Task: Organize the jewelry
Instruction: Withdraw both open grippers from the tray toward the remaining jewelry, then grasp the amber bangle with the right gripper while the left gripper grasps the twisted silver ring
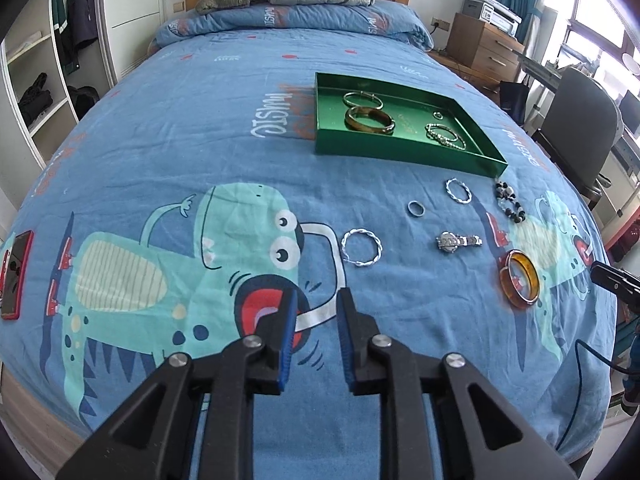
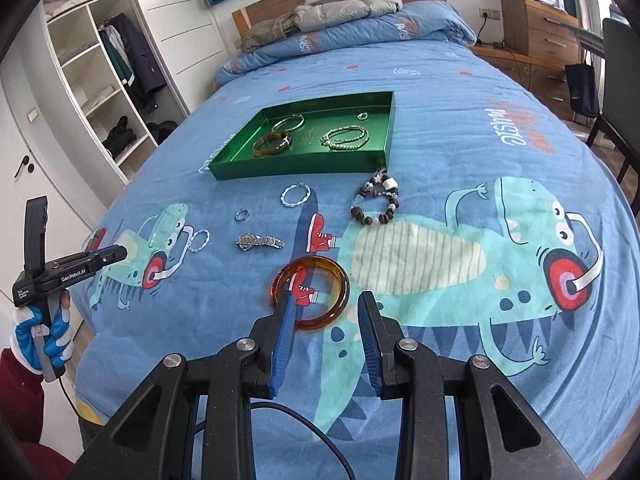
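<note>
Black tool [image 2: 326, 308] arms, blue finger pads [image 2: 285, 328], silver screws, blue-white glove [image 2: 44, 336], maroon sleeve [image 2: 20, 392]

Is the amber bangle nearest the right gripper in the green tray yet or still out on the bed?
Out. The amber bangle lies flat on the blue bedspread, well short of the green tray, just ahead of the open right gripper.

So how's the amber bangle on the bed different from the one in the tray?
The bangle on the bed is bright orange and see-through; the bangle in the tray looks duller, brownish. The first lies loose on the bedspread by the right gripper, the second inside the green tray. Both lie flat.
</note>
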`<control>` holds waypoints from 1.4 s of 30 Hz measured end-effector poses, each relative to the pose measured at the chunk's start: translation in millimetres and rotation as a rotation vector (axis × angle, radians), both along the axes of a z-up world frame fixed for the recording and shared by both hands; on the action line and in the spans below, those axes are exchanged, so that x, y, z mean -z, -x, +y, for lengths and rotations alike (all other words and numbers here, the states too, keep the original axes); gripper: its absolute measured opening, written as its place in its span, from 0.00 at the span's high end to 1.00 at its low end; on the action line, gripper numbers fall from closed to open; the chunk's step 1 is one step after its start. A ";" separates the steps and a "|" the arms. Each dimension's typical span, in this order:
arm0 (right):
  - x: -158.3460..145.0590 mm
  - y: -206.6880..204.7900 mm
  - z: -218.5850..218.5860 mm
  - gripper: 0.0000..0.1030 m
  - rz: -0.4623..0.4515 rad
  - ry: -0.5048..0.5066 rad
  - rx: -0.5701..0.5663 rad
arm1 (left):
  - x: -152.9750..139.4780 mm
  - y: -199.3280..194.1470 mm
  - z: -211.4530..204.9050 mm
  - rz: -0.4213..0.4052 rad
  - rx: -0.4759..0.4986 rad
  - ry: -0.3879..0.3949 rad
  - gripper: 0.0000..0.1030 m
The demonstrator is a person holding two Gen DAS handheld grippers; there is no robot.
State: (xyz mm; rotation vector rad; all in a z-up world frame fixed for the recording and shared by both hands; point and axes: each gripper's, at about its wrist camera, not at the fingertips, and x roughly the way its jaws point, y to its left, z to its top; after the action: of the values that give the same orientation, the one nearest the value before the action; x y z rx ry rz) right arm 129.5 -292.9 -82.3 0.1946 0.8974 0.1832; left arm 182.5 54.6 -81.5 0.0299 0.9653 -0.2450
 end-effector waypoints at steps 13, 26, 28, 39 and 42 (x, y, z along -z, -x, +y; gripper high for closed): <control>60.8 -57.6 17.2 0.68 0.124 0.014 -0.046 | 58.2 -61.2 -28.9 0.109 0.016 -0.012 0.82; 88.4 -73.1 13.1 0.68 0.153 -0.053 -0.051 | 51.6 -77.8 -40.1 0.057 0.050 0.024 0.82; 89.0 -73.1 12.2 0.68 0.152 -0.060 -0.051 | 50.1 -77.5 -41.9 0.058 0.058 0.030 0.82; 89.6 -74.7 9.1 0.67 0.155 -0.068 -0.044 | 67.8 -81.6 -54.5 0.097 0.073 0.042 0.71; 91.2 -76.9 12.6 0.64 0.163 -0.063 -0.051 | 68.9 -77.6 -66.3 0.076 0.103 0.008 0.58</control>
State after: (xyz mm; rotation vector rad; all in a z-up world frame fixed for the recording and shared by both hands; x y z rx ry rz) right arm 206.4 -280.3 -173.5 0.2480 1.0597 0.2457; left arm 260.0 -11.7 -150.4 0.0631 1.0397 -0.3469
